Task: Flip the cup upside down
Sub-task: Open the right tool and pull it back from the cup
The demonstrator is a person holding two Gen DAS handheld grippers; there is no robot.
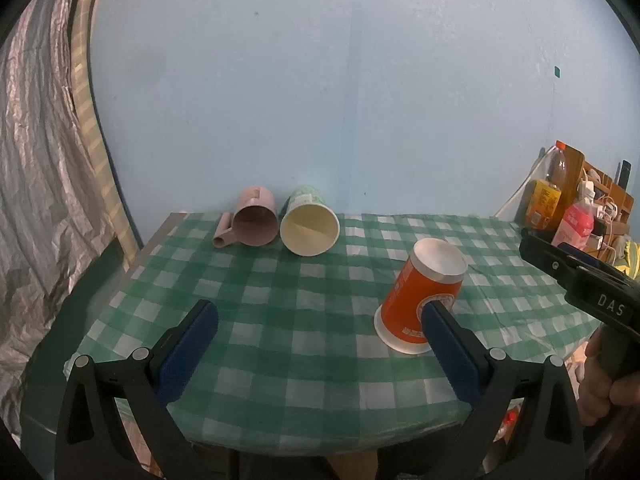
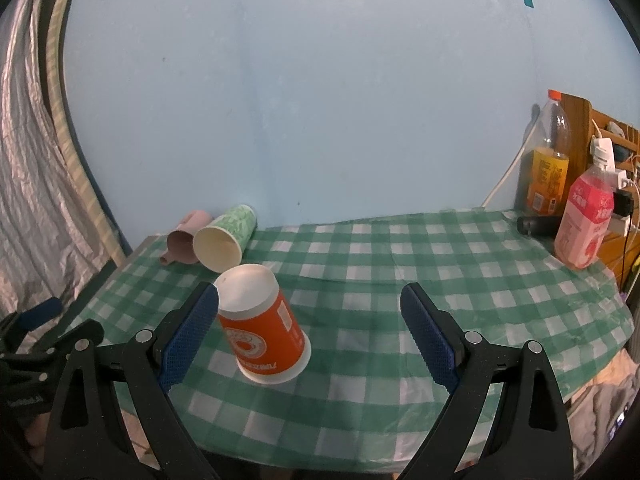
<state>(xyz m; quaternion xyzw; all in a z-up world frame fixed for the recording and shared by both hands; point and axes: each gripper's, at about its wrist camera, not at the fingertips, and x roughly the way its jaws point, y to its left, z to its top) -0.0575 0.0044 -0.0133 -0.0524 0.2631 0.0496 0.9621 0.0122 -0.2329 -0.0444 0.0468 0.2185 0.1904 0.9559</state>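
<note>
The orange paper cup (image 2: 262, 324) stood mouth-down on the green checked tablecloth (image 2: 400, 280), near the front edge of the table, its white base facing up, so by the look of it the flip was already done for this one. The right gripper (image 2: 308, 332) was spread wide with nothing in it, and the cup sat just inside its left finger (image 2: 188, 340), apparently not pinched, a placing that reads as a release rather than a grasp. The left gripper (image 1: 320, 354) was likewise wide and empty, the cup showing just past its right finger (image 1: 452, 356), probably held back to leave the other hand room. At the back left corner, against the blue wall (image 1: 320, 100), a green patterned cup (image 1: 309, 222) and a pink mug (image 1: 252, 222) lay on their sides, touching, mouths toward the cameras; they likely awaited the same turn. Far right stood a pink bottle (image 2: 584, 224) and an orange-labelled bottle (image 2: 548, 168), well apart from the work.
</note>
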